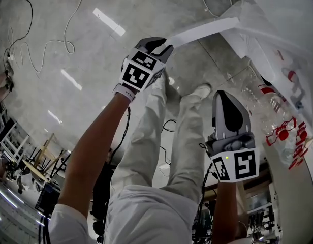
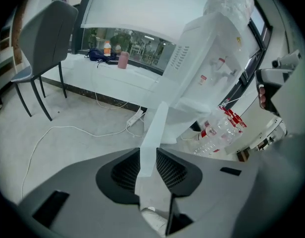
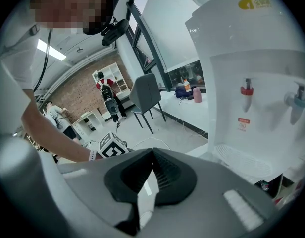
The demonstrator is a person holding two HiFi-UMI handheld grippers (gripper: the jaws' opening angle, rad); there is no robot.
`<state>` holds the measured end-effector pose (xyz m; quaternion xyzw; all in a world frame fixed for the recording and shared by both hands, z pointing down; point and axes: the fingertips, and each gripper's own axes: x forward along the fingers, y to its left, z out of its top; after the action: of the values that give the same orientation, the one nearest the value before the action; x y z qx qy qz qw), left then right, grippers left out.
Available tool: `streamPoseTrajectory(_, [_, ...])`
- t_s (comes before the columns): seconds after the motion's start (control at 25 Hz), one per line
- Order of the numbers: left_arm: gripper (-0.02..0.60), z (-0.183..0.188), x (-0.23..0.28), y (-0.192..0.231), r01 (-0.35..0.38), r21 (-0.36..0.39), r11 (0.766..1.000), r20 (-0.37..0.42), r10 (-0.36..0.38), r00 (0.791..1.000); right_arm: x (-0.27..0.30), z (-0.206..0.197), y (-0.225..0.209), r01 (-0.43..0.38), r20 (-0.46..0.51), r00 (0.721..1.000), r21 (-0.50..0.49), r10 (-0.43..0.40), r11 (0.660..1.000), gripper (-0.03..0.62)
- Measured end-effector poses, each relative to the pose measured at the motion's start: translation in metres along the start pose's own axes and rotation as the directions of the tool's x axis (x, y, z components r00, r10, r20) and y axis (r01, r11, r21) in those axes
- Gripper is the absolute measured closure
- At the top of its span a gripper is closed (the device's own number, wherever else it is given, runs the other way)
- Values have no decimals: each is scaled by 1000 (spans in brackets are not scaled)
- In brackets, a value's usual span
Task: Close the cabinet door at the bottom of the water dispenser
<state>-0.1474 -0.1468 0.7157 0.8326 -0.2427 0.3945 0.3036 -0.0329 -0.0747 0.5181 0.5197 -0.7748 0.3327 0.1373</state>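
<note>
This looks like a robotics lab or open workroom rather than a home: loose cables (image 2: 68,128) and a power strip (image 2: 134,118) trail across a polished grey floor (image 1: 70,14). A brick wall (image 3: 82,95), white shelving (image 3: 120,78), a grey chair (image 2: 46,36) and a water dispenser (image 3: 251,68) share the room with big windows (image 2: 127,41).

Your white, flat cabinet door (image 2: 156,128) stands swung open, thin edge towards you, jutting out from the base of the white plastic water dispenser (image 2: 207,58)
</note>
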Motion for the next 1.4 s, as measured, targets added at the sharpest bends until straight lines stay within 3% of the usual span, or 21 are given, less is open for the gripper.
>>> streamPoseTrajectory(0.36, [485, -24, 29, 17, 31, 30, 999, -57, -30, 998, 4, -13, -2, 6, -13, 1000, 14, -6, 1000, 583])
streamPoseTrajectory(0.72, [468, -26, 51, 21, 51, -6, 999, -73, -51, 996, 1, -19, -8, 13, -10, 1000, 30, -13, 999, 583])
streamPoseTrajectory(1.4, [472, -44, 55, -12, 40, -7, 999, -94, -40, 995, -19, -26, -13, 44, 12, 999, 56, -45, 997, 583])
